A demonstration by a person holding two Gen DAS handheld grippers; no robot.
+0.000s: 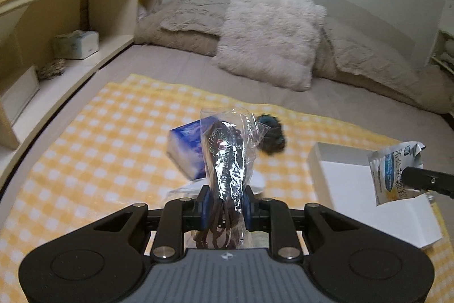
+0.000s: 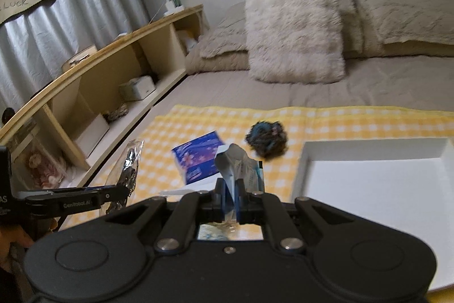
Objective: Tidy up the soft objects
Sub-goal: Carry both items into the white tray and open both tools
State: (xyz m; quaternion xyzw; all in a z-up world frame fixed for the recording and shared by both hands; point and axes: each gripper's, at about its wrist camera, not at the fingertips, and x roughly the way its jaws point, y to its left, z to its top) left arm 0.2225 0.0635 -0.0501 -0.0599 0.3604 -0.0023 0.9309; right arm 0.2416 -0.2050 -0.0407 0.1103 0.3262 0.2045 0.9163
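Note:
My left gripper (image 1: 225, 202) is shut on a clear plastic bag (image 1: 227, 152) with dark cords inside, held above the yellow checked cloth (image 1: 99, 138). It also shows in the right wrist view (image 2: 129, 161) at the left. My right gripper (image 2: 231, 196) is shut on a silver sachet (image 2: 241, 163) with blue print; in the left wrist view the sachet (image 1: 393, 172) hangs over the open white box (image 1: 354, 183). A blue tissue pack (image 2: 198, 158) and a dark teal fuzzy ball (image 2: 266, 141) lie on the cloth.
A fluffy white cushion (image 1: 269, 33) and beige pillows (image 1: 193, 10) lie at the head of the bed. A wooden shelf (image 1: 71, 13) with a tissue box (image 1: 76, 44) runs along the left. The white box (image 2: 377, 183) sits right of the cloth.

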